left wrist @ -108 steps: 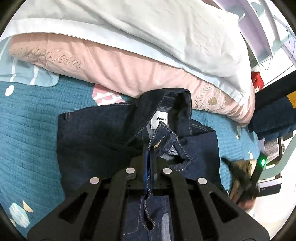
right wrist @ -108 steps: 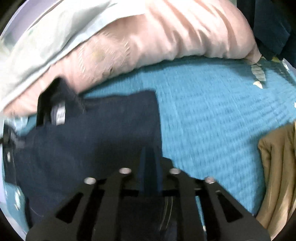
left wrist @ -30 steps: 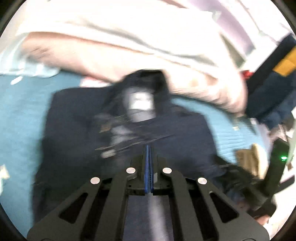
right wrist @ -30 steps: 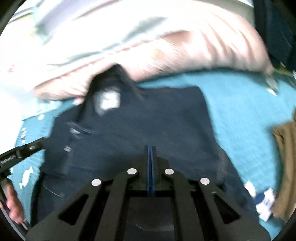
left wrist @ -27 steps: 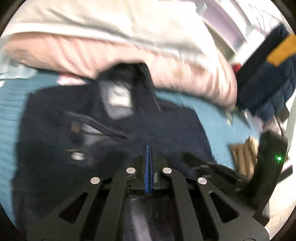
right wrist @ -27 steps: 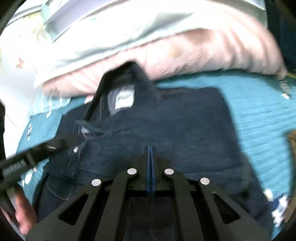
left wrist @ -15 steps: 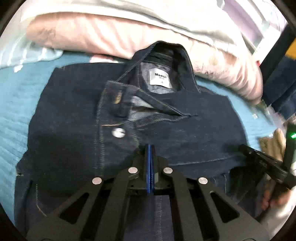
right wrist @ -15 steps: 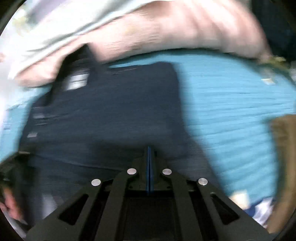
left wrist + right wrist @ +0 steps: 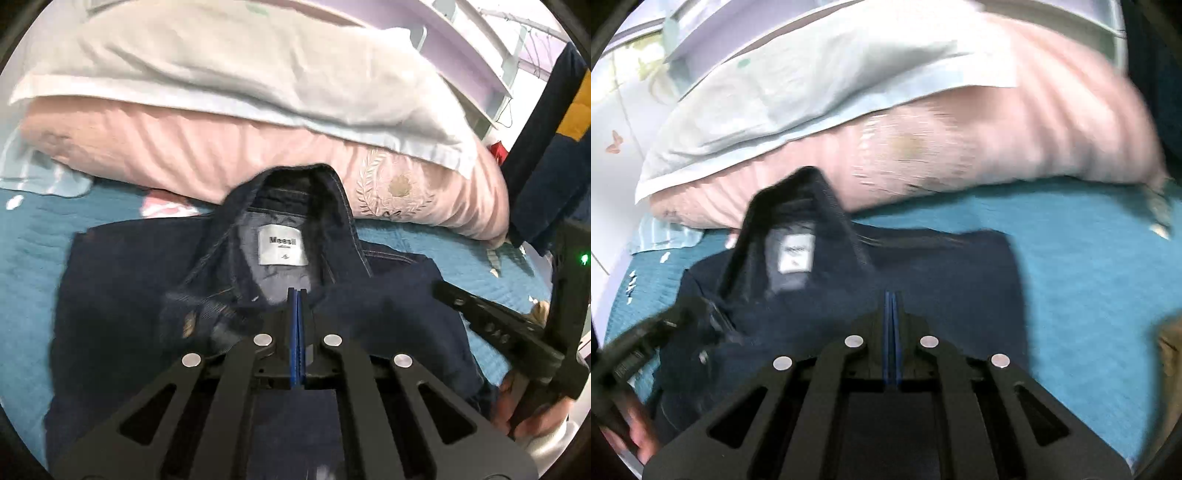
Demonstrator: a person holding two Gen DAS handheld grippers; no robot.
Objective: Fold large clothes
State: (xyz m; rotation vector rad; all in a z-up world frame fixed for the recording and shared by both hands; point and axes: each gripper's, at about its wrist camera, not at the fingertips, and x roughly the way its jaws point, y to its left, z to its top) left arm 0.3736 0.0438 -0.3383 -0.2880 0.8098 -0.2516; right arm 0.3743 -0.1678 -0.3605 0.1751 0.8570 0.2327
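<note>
A dark blue denim jacket (image 9: 122, 295) lies folded on the teal quilt (image 9: 33, 229), collar up against the pillows, its white label (image 9: 282, 250) showing. It also shows in the right wrist view (image 9: 942, 266). My left gripper (image 9: 297, 295) hangs over the jacket just below the collar, jaws shut with nothing between them. My right gripper (image 9: 892, 297) is over the jacket's right half, jaws shut and empty. The right tool shows at the right edge of the left wrist view (image 9: 498, 328); the left tool shows at the lower left of the right wrist view (image 9: 635, 350).
A pink pillow (image 9: 229, 147) with a white pillow (image 9: 240, 62) on top lies behind the jacket. Dark clothes (image 9: 546, 155) hang at the right. A tan garment (image 9: 1171, 354) lies at the quilt's right edge. Bare teal quilt (image 9: 1089, 258) lies right of the jacket.
3.6 s ago both grippers held denim; now both are shut and empty and the jacket lies flat. In the last half second both have moved up toward the collar end.
</note>
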